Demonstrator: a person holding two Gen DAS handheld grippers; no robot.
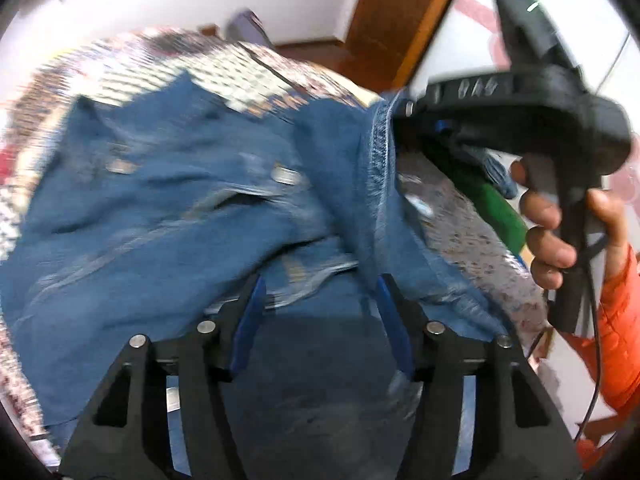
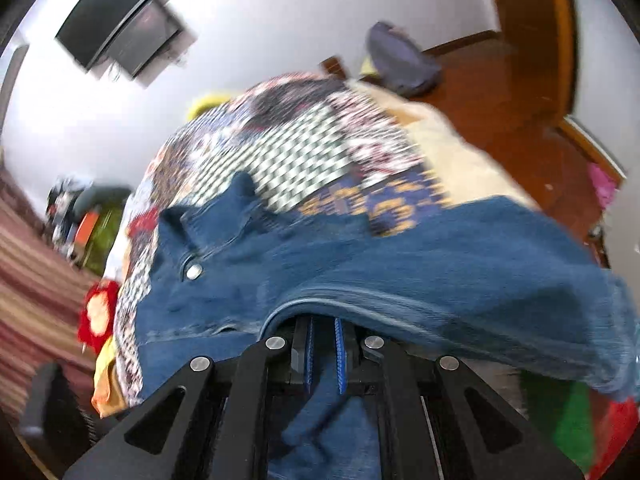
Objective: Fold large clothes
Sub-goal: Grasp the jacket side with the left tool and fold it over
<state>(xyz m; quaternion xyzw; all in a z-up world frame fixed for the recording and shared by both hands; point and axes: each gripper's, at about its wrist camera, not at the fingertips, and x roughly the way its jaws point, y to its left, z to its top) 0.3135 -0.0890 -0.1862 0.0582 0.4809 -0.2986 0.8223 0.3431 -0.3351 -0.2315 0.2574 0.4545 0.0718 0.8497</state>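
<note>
A pair of blue denim jeans [image 1: 172, 208] lies spread over a patterned bedspread [image 1: 192, 68]. My left gripper [image 1: 320, 280] is open, its blue pads wide apart just above the denim near the waistband. My right gripper shows in the left wrist view [image 1: 404, 116] at the upper right, holding a stitched edge of the jeans up. In the right wrist view the right gripper [image 2: 323, 324] is shut on a fold of the jeans [image 2: 400, 256], which drape over its fingertips. A metal button [image 2: 194, 271] shows at the left.
The bedspread [image 2: 304, 152] covers a bed. A wooden floor [image 2: 500, 96] and a door frame [image 1: 396, 12] lie beyond it. A grey bag [image 2: 400, 60] sits on the floor. Coloured clothes [image 2: 98, 320] lie at the bed's left edge. A green cloth [image 1: 496, 204] lies beside the jeans.
</note>
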